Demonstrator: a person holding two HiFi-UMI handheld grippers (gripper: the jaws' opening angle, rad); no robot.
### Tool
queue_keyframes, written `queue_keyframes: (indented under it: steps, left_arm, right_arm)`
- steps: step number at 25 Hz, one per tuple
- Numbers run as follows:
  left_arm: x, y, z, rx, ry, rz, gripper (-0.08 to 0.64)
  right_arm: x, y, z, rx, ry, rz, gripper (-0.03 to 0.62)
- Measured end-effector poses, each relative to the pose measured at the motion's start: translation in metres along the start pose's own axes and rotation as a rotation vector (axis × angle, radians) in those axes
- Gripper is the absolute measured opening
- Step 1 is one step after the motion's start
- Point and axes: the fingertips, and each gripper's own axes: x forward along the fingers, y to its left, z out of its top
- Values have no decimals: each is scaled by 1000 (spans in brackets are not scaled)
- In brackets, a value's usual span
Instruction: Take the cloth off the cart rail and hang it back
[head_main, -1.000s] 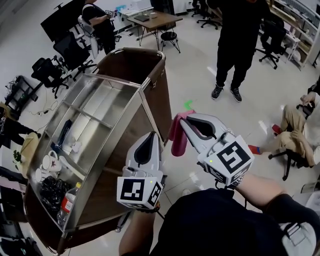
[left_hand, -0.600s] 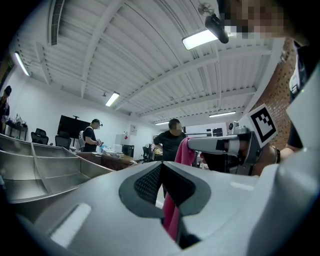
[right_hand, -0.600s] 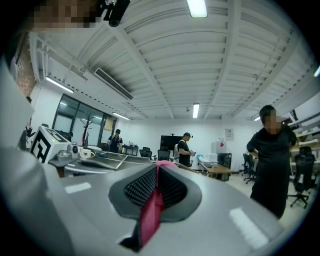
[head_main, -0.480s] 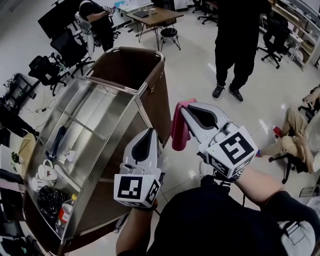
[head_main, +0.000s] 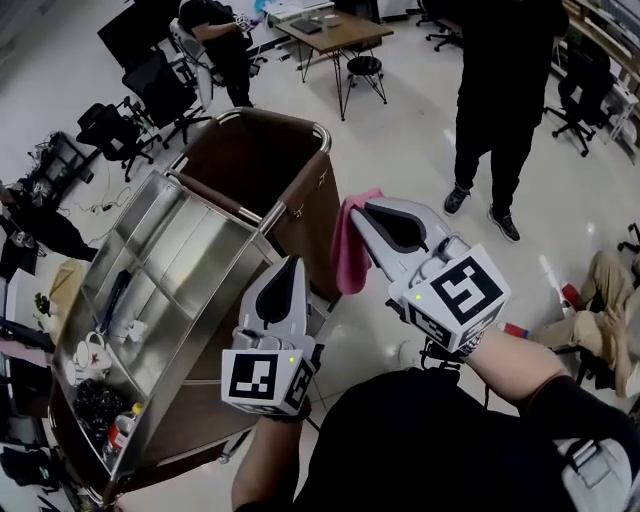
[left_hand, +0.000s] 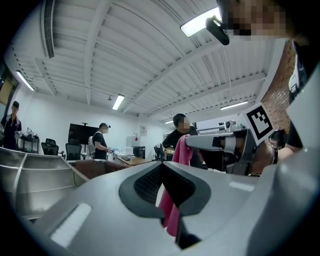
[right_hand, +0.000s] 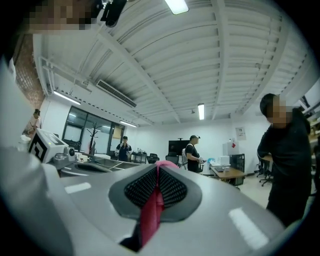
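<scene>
A pink cloth (head_main: 350, 255) hangs from my right gripper (head_main: 352, 207), which is shut on its top edge just right of the cart's brown bag (head_main: 262, 160) and its metal rail (head_main: 321, 136). In the right gripper view the cloth (right_hand: 152, 210) runs pinched between the shut jaws of my right gripper (right_hand: 157, 167). My left gripper (head_main: 292, 262) sits lower and left, over the cart's side, shut with nothing in it. In the left gripper view its jaws (left_hand: 161, 167) meet at the tip, and the cloth (left_hand: 184, 152) shows behind them, hanging from the right gripper (left_hand: 189, 141).
The steel cart top (head_main: 170, 270) holds cups (head_main: 92, 352), a black bag (head_main: 92, 398) and a bottle (head_main: 120, 428). A person in black (head_main: 505, 90) stands ahead on the right. Office chairs (head_main: 150, 95) and a table (head_main: 335, 32) stand beyond the cart.
Both grippers have moved forward along the cart's side toward the brown bag. The pink cloth has stayed in the right gripper and now hangs closer to the bag's rail.
</scene>
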Motion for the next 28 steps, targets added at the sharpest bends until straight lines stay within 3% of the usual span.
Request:
queue_keyframes:
  steps: [7, 15, 28]
  left_arm:
    - [58, -1, -14, 35, -8, 96, 3]
    - [83, 22, -23, 47, -7, 159, 3]
    - [95, 103, -7, 54, -75, 130, 3]
  right_arm:
    - [18, -61, -15, 15, -28, 103, 9]
    - [51, -90, -30, 43, -41, 156, 9]
    - [146, -87, -57, 20, -4, 122, 9]
